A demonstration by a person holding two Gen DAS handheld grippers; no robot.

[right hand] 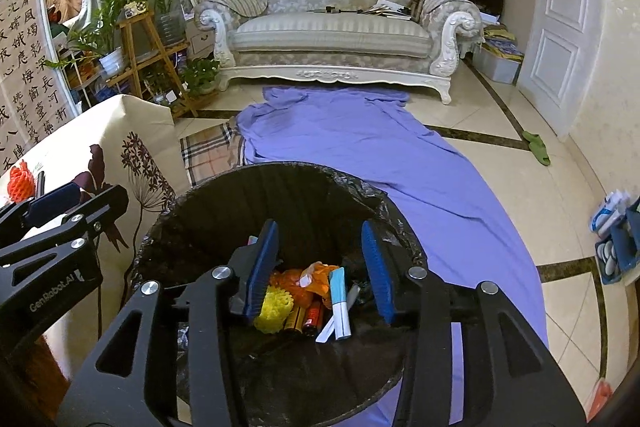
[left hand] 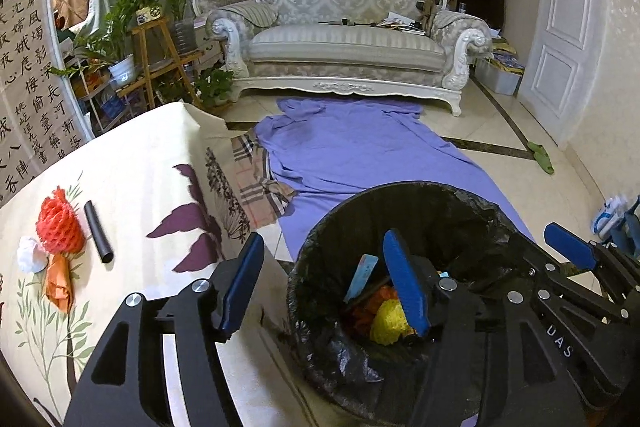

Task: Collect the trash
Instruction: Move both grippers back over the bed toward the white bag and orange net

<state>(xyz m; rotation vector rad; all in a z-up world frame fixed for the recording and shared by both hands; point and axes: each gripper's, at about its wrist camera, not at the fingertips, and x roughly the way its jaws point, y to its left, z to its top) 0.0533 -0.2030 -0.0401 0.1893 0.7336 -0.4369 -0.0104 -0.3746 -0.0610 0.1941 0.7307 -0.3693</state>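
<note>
Left wrist view: the left gripper (left hand: 326, 281) has its jaws spread and empty, one finger over the table (left hand: 132, 155) edge, the other over the bin (left hand: 320, 239). The bin sits at 5 o'clock, lined with a black bag, holding a yellow net (left hand: 388, 323) and orange scraps. On the table at 9 o'clock lie a red net (left hand: 58, 227), white wad (left hand: 30, 254), orange wrapper (left hand: 58, 281) and black tube (left hand: 98, 231), just beside one another. The right gripper (left hand: 568, 251) enters at 3 o'clock

Right wrist view: the right gripper (right hand: 320, 273) hovers over the bin (right hand: 192, 195) mouth, jaws spread, nothing between them. Inside at 6 o'clock lie the yellow net (right hand: 274, 313), orange scraps (right hand: 300, 283) and a blue-white packet (right hand: 340, 303). The left gripper (right hand: 56, 203) shows at 9 o'clock; a purple sheet (right hand: 360, 147) lies beyond
</note>
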